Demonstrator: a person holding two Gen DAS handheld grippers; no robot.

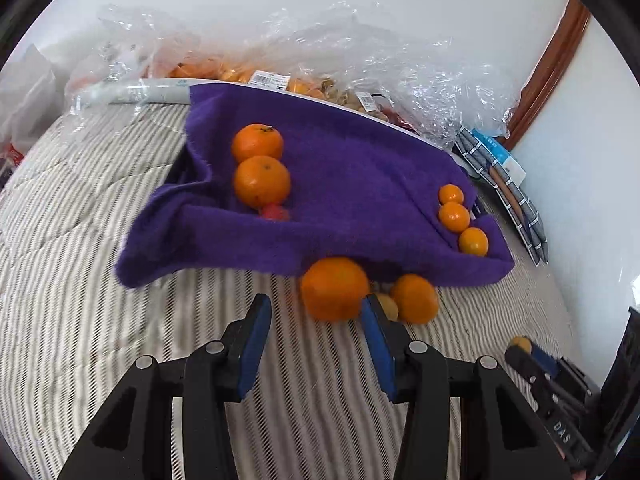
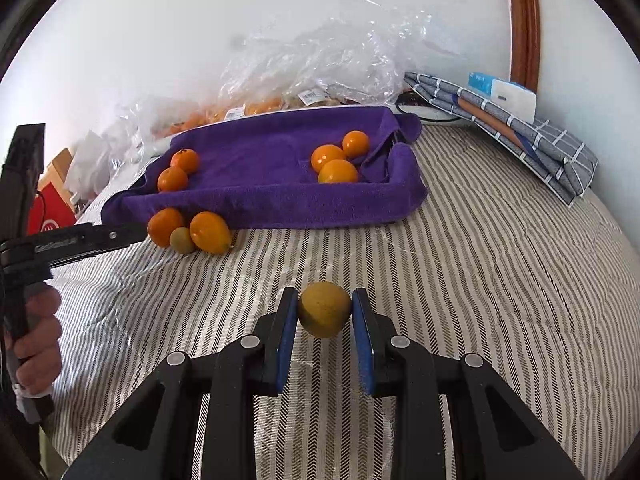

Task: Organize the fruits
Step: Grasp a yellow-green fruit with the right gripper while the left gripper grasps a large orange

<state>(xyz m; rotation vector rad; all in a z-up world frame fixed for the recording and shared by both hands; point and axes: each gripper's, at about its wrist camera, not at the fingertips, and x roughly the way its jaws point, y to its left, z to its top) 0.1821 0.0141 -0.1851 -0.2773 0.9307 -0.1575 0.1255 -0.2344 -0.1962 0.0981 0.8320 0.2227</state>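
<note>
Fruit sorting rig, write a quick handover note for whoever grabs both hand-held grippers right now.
Right hand-held gripper: shut on a yellowish fruit, held above the striped bedcover.
Left hand-held gripper: open, empty, nosing at the loose big orange.
Done: two oranges at the purple towel tray's left, three small ones at its right.
Left: held fruit, plus three loose in front of the tray.

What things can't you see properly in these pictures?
- Small red fruit, left wrist view: mostly hidden behind a fold of the purple towel; not visible in the right wrist view.
- Small greenish-yellow fruit, left wrist view: half covered by the left claw finger.
- Fruit in the plastic bags, both views: blurred by crinkled wrap; the kind is unclear.
- Bag labels: print too small to read.
</note>
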